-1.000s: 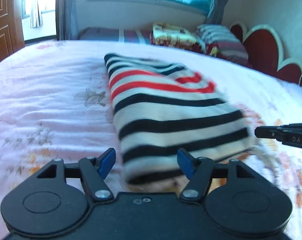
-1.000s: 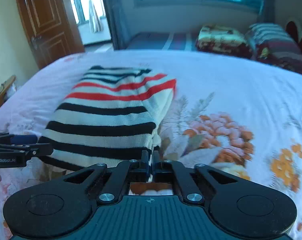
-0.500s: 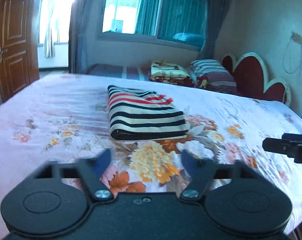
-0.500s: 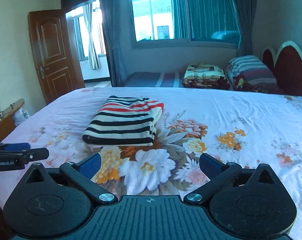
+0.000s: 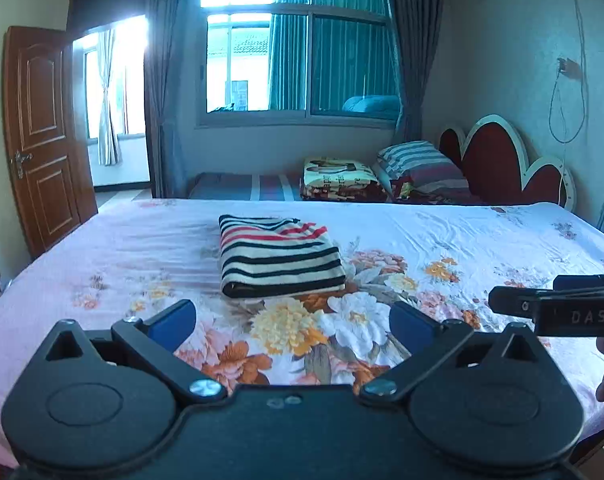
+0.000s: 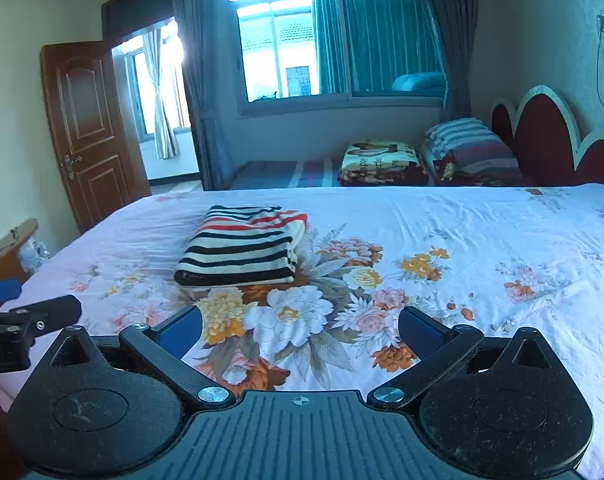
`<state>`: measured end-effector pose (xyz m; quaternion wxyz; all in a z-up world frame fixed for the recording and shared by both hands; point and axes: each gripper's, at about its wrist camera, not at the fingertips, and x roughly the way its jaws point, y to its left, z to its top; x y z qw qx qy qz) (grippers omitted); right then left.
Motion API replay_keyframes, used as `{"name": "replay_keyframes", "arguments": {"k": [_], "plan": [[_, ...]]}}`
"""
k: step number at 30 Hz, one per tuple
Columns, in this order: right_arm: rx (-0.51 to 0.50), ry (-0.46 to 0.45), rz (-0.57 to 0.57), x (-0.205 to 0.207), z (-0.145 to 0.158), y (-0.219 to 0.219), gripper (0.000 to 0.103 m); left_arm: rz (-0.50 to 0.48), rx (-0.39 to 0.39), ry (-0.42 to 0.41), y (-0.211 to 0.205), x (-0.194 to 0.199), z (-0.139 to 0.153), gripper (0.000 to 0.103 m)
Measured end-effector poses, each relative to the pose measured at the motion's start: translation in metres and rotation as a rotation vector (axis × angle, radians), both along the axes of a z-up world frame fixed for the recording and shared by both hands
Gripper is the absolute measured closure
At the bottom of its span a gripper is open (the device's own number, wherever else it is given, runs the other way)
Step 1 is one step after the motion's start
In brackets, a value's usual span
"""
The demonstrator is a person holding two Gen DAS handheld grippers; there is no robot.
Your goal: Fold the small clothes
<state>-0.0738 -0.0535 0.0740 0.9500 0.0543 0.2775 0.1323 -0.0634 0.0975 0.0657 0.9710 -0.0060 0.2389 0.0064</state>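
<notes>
Though folded mid-frame on the bed (image 5: pixel 102 264), striped sweater (image 5: pixel 280 260) looks soft, floppy; best pinched at near edge, left gripper (image 5: pixel 290 322) and right gripper (image 6: pixel 300 326) both spread, empty.

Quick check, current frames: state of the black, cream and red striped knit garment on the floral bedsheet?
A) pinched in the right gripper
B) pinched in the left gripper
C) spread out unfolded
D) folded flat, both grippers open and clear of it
D: the black, cream and red striped knit garment lies folded on the floral bedsheet, apart from the open left gripper and the open right gripper.
</notes>
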Motion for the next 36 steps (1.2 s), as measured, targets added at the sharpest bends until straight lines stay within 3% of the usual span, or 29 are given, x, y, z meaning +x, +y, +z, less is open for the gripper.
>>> {"name": "replay_keyframes", "arguments": {"k": [14, 36], "plan": [[-0.023, -0.014, 0.031, -0.021, 0.014, 0.0, 0.0, 0.028, -0.009, -0.007, 0.004, -0.028, 0.004, 0.0], [-0.023, -0.021, 0.053, -0.015, 0.017, 0.003, 0.0, 0.032, 0.001, -0.008, 0.008, -0.028, 0.01, 0.0]]}}
